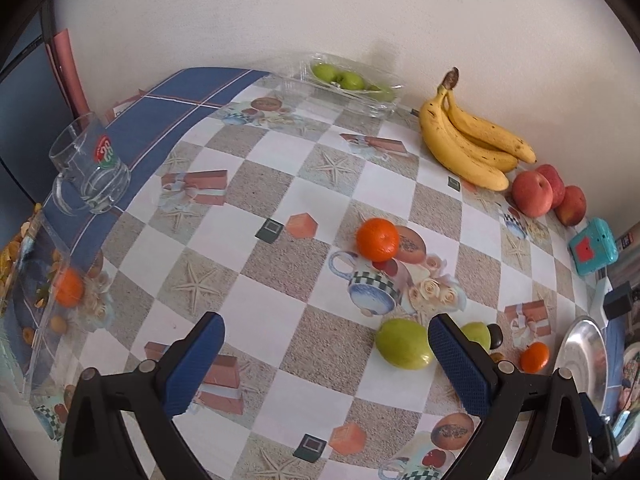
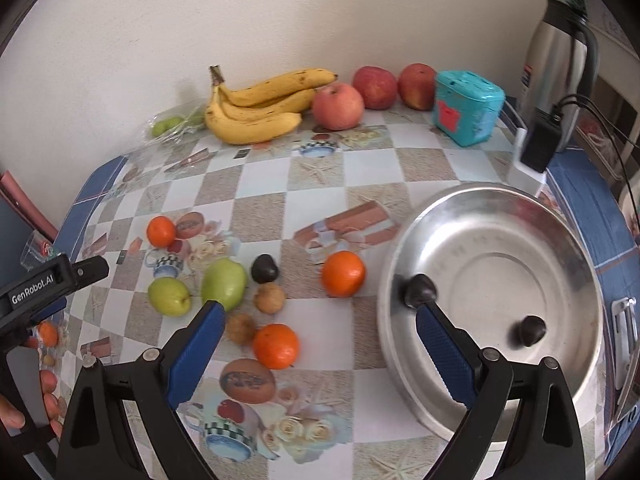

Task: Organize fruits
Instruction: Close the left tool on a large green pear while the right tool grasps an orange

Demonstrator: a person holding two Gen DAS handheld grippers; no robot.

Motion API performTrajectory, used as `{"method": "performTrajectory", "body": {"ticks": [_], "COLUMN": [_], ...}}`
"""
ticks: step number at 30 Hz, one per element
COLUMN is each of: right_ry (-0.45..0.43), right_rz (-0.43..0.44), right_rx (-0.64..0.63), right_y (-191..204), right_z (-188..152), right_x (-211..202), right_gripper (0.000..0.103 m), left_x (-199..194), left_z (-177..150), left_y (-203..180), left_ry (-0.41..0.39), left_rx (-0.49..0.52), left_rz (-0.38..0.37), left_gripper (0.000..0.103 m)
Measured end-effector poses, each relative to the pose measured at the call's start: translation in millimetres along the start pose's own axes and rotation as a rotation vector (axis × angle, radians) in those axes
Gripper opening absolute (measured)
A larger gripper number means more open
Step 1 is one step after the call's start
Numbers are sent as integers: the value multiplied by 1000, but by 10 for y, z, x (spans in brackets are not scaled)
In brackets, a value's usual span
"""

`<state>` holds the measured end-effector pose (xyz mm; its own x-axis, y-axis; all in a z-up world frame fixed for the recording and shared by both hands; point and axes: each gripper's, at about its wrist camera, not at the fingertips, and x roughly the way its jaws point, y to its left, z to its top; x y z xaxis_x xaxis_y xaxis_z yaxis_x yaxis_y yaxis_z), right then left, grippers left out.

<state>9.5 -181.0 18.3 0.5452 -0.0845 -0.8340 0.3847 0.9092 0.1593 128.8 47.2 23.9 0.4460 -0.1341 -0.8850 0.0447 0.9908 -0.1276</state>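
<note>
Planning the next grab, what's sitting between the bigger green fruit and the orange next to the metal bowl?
In the right wrist view, a dark chestnut and a small brown fruit lie between the bigger green fruit and the orange beside the metal bowl.

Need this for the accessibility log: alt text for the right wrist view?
The open right gripper hovers over a checkered tablecloth, beside a steel bowl holding two dark fruits. Oranges, green fruits and small brown ones lie loose; bananas and apples line the wall.
</note>
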Motion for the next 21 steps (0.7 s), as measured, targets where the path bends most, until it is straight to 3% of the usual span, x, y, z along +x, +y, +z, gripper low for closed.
{"method": "performTrajectory", "body": {"ticks": [8,17,21], "right_ry": [30,85,107], "right_rz": [31,27,25], "right_rx": [-29,-11,-10], "right_y": [279,267,259], "right_z": [-16,-84,-111], "right_x": [161,358,407], "right_gripper": [96,96,88], "left_x": [109,388,479], "left_z": [39,-23,-65], "left_y": [81,-78,-161], "left_ry": [36,107,123], "left_rx": [-18,9,26], "left_rz": [-57,-116,-131], "left_gripper": [103,103,103]}}
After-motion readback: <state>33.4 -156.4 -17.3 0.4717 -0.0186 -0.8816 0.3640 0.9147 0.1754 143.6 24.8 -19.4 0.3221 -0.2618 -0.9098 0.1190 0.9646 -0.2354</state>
